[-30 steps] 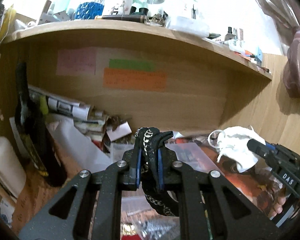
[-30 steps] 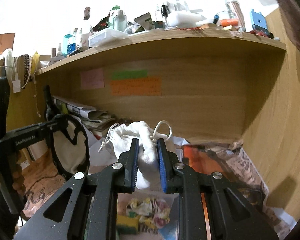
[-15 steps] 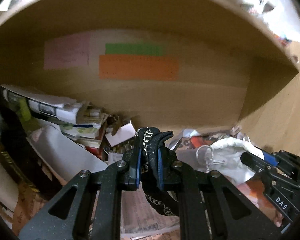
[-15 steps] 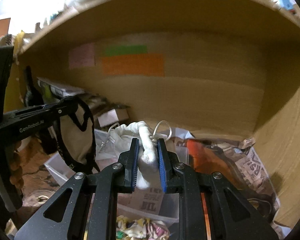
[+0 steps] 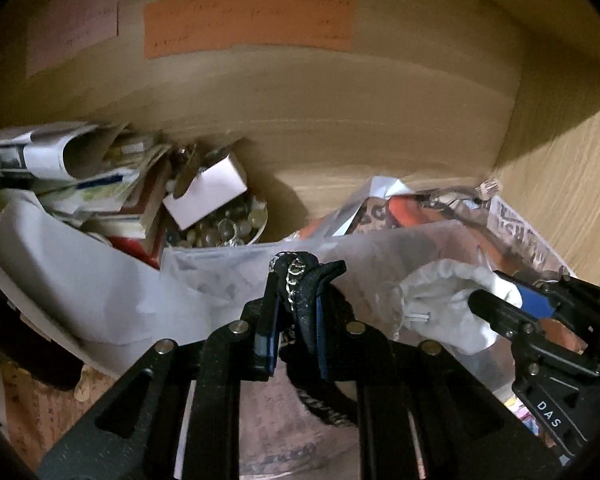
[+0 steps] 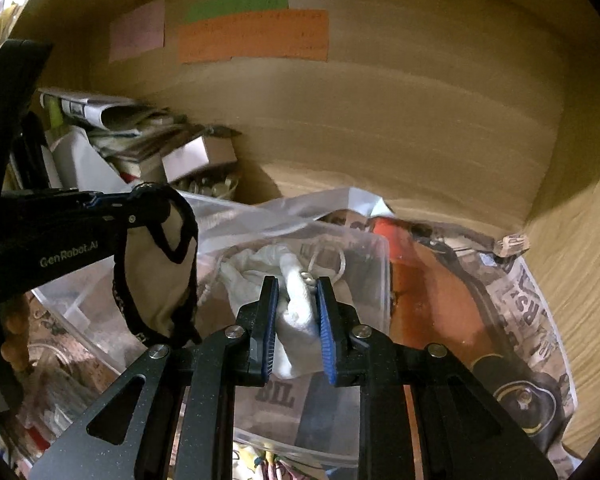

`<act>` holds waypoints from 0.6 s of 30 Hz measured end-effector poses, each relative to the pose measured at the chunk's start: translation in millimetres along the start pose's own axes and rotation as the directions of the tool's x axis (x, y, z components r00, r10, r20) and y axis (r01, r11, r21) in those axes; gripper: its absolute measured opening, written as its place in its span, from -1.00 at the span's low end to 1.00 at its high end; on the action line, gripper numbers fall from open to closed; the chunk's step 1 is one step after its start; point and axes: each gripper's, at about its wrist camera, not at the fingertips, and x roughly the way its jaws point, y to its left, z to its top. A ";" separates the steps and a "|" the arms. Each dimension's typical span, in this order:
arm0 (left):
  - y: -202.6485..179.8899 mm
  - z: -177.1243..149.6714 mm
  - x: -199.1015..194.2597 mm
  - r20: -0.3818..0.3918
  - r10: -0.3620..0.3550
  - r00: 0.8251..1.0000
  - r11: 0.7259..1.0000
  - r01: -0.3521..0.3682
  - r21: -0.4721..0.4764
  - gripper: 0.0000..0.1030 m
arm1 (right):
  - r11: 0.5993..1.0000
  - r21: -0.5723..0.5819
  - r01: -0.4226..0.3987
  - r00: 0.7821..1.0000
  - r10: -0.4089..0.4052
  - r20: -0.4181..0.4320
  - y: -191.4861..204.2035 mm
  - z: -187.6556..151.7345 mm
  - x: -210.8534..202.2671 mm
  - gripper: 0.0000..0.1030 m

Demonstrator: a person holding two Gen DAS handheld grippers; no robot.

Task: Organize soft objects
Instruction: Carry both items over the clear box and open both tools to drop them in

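Note:
My left gripper (image 5: 294,284) is shut on a beige pouch with black trim and a chain strap (image 5: 300,280). The pouch hangs from it in the right wrist view (image 6: 156,276), left of centre. My right gripper (image 6: 298,284) is shut on a white drawstring cloth bag (image 6: 296,304). That bag also shows at the right of the left wrist view (image 5: 448,304). Both grippers hang over a clear plastic bin (image 6: 372,240) on the desk, inside the wooden alcove under the shelf.
A stack of rolled newspapers and books (image 5: 80,184) and a small white box (image 5: 208,192) over a bowl of beads (image 5: 224,228) fill the back left. Newspaper and an orange packet (image 6: 440,280) lie on the right. Wooden walls (image 6: 380,120) close the back and right.
Both grippers have moved forward and down into the alcove with their bags. The top shelf has left view. The clear bin is now right under the bags.

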 end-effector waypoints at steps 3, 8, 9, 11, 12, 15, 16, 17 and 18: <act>3.4 -0.1 -0.4 -0.014 0.000 1.000 1.000 0.000 -0.005 -0.65 | 1.000 -0.004 -0.002 1.000 0.002 -0.017 1.1 -1.1 2.4 -0.61; 7.7 -5.1 -10.5 -0.007 0.012 1.000 1.000 -0.012 -0.004 -0.17 | 1.000 0.002 -0.011 1.000 0.011 -0.009 2.6 -1.4 -0.6 -0.37; 8.6 -6.1 -14.0 0.003 0.017 1.000 1.000 -0.017 -0.003 -0.04 | 1.000 0.002 -0.010 1.000 0.010 -0.001 2.8 -1.6 -3.7 -0.27; 10.5 -8.0 -24.6 0.028 0.025 0.999 1.000 -0.025 -0.002 0.08 | 1.000 0.005 -0.011 1.000 0.011 0.022 2.9 -1.8 -12.1 -0.09; 11.2 -8.0 -28.1 0.034 0.027 0.999 1.000 -0.026 -0.001 0.13 | 1.000 0.006 -0.012 0.999 0.012 0.030 2.7 -1.4 -15.7 -0.01; 11.9 -8.8 -45.7 0.064 0.026 0.998 1.000 -0.026 0.006 0.29 | 1.000 0.007 -0.011 0.998 0.011 0.069 2.5 -0.4 -31.4 0.09; 11.4 -9.8 -52.5 0.077 0.029 0.997 1.000 -0.029 0.009 0.39 | 1.000 0.010 -0.013 0.996 0.012 0.086 1.9 -0.5 -38.7 0.12; 10.8 -11.4 -60.4 0.093 0.033 0.995 0.999 -0.034 0.014 0.45 | 1.000 0.011 -0.014 0.995 0.013 0.099 1.2 -0.1 -44.4 0.20; 10.4 -13.0 -67.0 0.108 0.035 0.994 0.999 -0.037 0.017 0.57 | 1.000 0.013 -0.012 0.994 0.011 0.111 0.8 -0.2 -49.3 0.29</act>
